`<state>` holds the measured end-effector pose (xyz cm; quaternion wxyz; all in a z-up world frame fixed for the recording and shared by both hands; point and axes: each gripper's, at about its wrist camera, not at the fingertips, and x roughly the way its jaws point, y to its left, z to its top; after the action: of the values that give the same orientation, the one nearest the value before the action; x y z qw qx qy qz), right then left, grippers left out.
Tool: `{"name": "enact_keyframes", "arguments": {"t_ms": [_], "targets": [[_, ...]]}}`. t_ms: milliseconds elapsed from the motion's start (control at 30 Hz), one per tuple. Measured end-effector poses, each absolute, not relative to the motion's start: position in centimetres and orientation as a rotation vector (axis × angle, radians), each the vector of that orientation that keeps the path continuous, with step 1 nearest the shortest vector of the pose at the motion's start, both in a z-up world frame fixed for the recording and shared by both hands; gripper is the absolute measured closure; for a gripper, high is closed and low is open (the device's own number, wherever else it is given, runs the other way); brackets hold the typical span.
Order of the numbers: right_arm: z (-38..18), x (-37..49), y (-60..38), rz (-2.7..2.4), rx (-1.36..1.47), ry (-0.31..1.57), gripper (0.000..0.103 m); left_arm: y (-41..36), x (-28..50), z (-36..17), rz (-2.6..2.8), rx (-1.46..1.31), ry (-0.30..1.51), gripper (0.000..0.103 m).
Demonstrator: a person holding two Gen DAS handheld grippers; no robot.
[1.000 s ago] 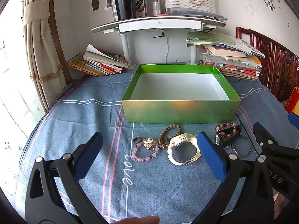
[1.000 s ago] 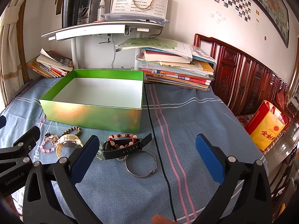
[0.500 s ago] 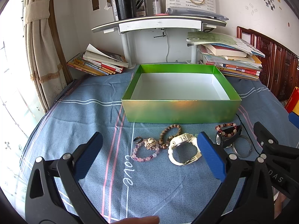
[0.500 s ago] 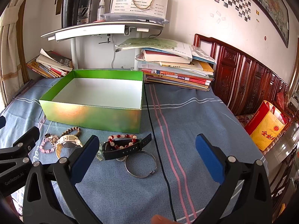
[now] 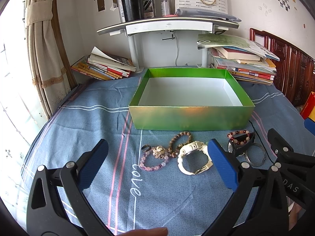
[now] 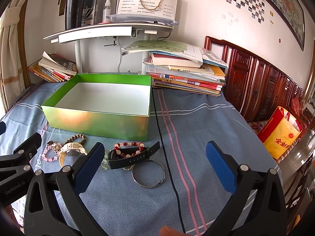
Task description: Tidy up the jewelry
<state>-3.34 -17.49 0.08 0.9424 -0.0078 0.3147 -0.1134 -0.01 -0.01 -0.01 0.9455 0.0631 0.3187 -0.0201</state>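
Observation:
An empty green box [image 5: 191, 117] [image 6: 94, 122] stands on the blue cloth. In front of it lie a white watch [image 5: 194, 158] [image 6: 71, 152], a pink bead bracelet [image 5: 152, 164], a brown bead bracelet [image 5: 180, 140], a dark ring [image 5: 146, 148], a red-and-white bead bracelet [image 6: 129, 145] over a black watch [image 6: 133, 156], and a silver bangle [image 6: 148, 175]. My left gripper [image 5: 157, 163] is open and empty, just short of the pink bracelet and white watch. My right gripper [image 6: 155, 163] is open and empty, near the bangle and black watch.
A black cable [image 6: 167, 157] runs down the cloth right of the box. Book stacks [image 6: 185, 74] [image 5: 102, 66] and a white shelf stand [image 5: 169, 25] sit behind the box. A red-yellow bag [image 6: 281, 133] stands at the right, by a wooden headboard [image 6: 261, 86].

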Motion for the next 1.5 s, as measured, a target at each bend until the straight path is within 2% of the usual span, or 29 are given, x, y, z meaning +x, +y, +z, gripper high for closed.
{"name": "enact_keyframes", "arguments": {"t_ms": [1267, 1400, 1500], "targets": [[0.1, -3.4, -17.6, -0.23, -0.014, 0.646, 0.002, 0.6, 0.1, 0.1, -0.041, 0.129, 0.658, 0.004], [-0.2, -2.7, -18.6, -0.245, -0.033, 0.677, 0.002, 0.8, 1.0, -1.2, -0.046, 0.134, 0.707, 0.004], [-1.7, -1.4, -20.8, -0.258, -0.056, 0.792, 0.002, 0.7, 2.4, -3.2, -0.042, 0.153, 0.81, 0.004]]}}
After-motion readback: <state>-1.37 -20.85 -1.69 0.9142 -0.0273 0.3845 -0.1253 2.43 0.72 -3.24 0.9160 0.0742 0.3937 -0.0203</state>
